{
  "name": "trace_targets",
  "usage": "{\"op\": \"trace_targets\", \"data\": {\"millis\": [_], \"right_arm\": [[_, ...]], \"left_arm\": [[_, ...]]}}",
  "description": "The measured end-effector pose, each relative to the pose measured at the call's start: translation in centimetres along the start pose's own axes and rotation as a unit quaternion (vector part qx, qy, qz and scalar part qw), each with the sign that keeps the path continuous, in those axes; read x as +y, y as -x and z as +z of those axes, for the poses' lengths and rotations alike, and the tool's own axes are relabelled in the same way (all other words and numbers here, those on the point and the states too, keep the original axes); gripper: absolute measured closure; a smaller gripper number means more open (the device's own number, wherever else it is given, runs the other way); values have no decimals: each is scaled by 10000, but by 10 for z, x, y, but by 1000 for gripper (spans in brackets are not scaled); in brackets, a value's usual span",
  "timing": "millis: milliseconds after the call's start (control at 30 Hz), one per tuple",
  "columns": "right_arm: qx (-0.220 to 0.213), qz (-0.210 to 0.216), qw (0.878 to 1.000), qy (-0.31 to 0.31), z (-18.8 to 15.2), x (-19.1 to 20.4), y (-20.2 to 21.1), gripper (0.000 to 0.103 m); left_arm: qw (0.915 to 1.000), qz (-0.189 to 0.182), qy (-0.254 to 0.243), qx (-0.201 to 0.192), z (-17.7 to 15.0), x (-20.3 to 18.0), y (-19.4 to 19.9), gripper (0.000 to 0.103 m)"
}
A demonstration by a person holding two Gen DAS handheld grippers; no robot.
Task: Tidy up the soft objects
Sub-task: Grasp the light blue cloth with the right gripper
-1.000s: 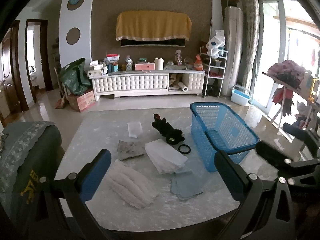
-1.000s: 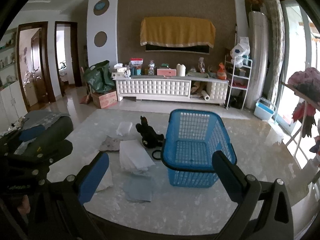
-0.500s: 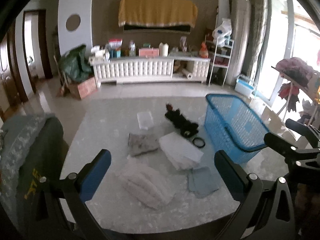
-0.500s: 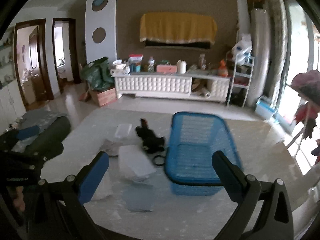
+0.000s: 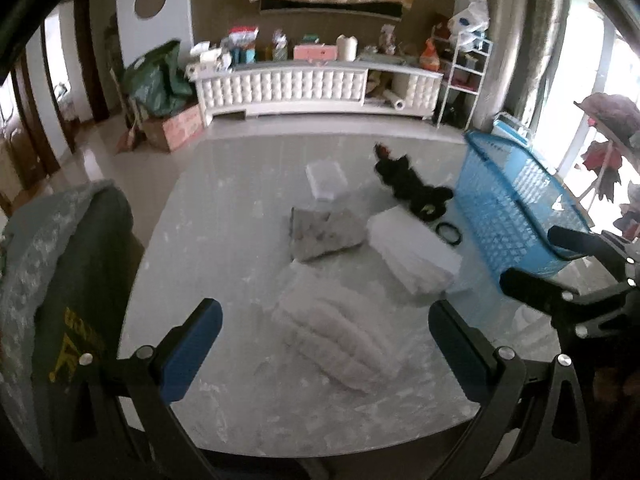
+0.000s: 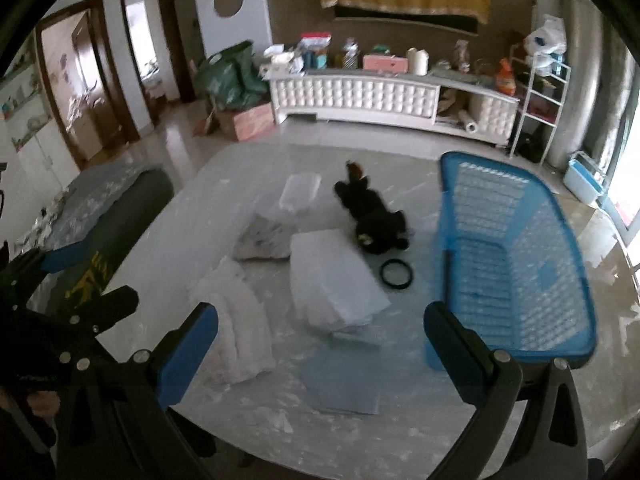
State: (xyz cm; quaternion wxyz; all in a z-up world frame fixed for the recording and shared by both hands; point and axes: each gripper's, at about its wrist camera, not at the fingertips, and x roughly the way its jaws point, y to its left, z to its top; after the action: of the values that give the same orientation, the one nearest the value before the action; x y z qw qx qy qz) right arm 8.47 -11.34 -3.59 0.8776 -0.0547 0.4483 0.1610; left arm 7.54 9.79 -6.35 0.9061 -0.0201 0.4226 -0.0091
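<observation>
I hold both tongs wide and empty above the table [image 5: 224,216]: the left gripper [image 5: 324,334] over the white fluffy towel [image 5: 340,332]. The right gripper [image 6: 320,340] hangs between the blue cloth [image 6: 340,380] and the blue basket [image 6: 516,264].

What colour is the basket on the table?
The basket is bright blue, clearest in the right wrist view.

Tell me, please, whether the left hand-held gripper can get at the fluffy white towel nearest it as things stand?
Probably yes. The left hand-held gripper is open and empty, and the fluffy white towel lies straight ahead between its fingers on the table, with nothing on top of it.
</observation>
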Motion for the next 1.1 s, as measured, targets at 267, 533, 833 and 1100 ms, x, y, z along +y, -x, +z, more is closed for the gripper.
{"op": "trace_targets", "data": {"millis": [267,533,833,1100], "right_arm": [[860,-2,9963,74,-8,15,-45,0],[1449,-185,9893,10,-23,17,-76,1],[1785,-421,9828,-236,-35,-6,-105,16],[1946,-611,9784,-334,-47,-16,-116,35]], "left_arm": [[9982,47,249,535,-20,19,-45,0],[9963,39,273,812,-28,22,-76,0],[9949,-113,396,920,-26,24,-96,0],[9935,-110,327,1081,-27,20,-106,0]]}}
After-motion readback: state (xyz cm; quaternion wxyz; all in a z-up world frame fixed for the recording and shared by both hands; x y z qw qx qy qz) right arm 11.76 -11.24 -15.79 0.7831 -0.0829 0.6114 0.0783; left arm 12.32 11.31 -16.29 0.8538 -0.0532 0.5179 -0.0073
